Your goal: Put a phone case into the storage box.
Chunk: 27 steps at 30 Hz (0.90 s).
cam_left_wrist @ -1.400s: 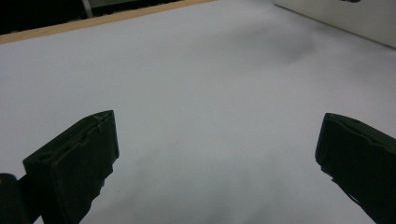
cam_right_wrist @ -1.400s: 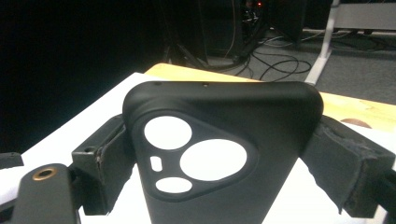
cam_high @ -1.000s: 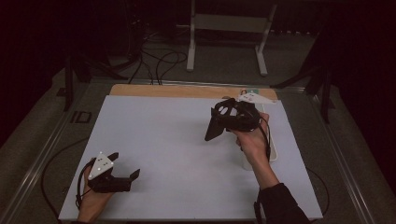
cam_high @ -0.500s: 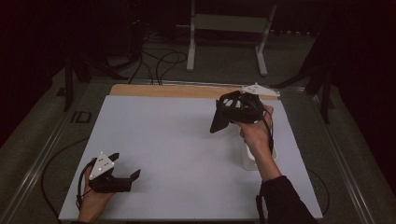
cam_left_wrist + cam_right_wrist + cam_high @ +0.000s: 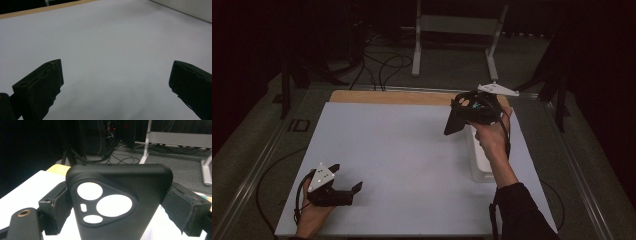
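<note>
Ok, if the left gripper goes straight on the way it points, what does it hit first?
Probably nothing soon: the left gripper points, jaws open, across the bare white mat. Depth is unclear.

White board (image 5: 412,160) covers table top; strip of bare wood (image 5: 387,97) shows along far edge. White tray (image 5: 479,162) lies on board near right edge. Behind table, on grey floor, black cables (image 5: 382,65) in tangle and light metal stand (image 5: 457,25) with two legs. Dark surroundings, details cannot be told.
</note>
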Available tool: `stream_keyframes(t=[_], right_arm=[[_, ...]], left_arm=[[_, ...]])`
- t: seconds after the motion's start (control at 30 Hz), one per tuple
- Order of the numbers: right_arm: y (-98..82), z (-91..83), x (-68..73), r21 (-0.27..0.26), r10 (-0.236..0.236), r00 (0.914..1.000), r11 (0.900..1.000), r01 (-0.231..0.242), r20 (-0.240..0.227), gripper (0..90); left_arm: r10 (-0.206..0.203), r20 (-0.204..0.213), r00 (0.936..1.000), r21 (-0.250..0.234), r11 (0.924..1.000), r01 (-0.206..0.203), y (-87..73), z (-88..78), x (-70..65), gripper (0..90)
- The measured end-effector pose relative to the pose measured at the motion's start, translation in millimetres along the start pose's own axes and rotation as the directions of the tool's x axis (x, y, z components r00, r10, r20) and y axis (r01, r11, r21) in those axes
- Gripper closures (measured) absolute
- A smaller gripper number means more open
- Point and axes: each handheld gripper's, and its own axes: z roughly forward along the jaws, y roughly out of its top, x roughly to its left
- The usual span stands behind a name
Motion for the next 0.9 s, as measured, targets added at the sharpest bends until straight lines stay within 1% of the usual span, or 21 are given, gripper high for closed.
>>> stream_keyframes(t=[0.13, 0.17, 0.4, 0.63, 0.9], right_arm=[[3.8, 0.5, -4.7, -0.003, 0.002, 0.9999, 1.000, -0.001, 0.013, 14.3], [6.0, 0.7, -7.5, -0.002, 0.000, 0.9997, 1.000, 0.000, 0.026, 14.3], [11.6, 0.5, -17.7, -0.001, 0.006, 0.9983, 1.000, -0.006, 0.059, 14.3], [13.5, 0.4, -26.6, -0.003, 0.015, 0.9964, 1.000, -0.015, 0.083, 14.3], [13.4, 0.4, -41.9, -0.001, 0.037, 0.9912, 0.999, -0.037, 0.127, 14.3]], left_arm=[[0.000, 0.000, 1.0000, 0.000, 1.0000, 0.000, -0.1, 0.0, 0.2, 0.1], [-0.001, 0.001, 1.0000, -0.001, 1.0000, 0.001, 0.0, 0.0, 0.2, 0.1], [-0.001, 0.000, 1.0000, -0.003, 1.0000, 0.001, 0.0, -0.1, 0.0, 0.1], [0.000, 0.002, 1.0000, -0.005, 1.0000, 0.000, -0.1, 0.0, -0.2, 0.1], [0.000, 0.002, 1.0000, -0.010, 1.0000, 0.000, -0.1, -0.1, -0.6, 0.1]])
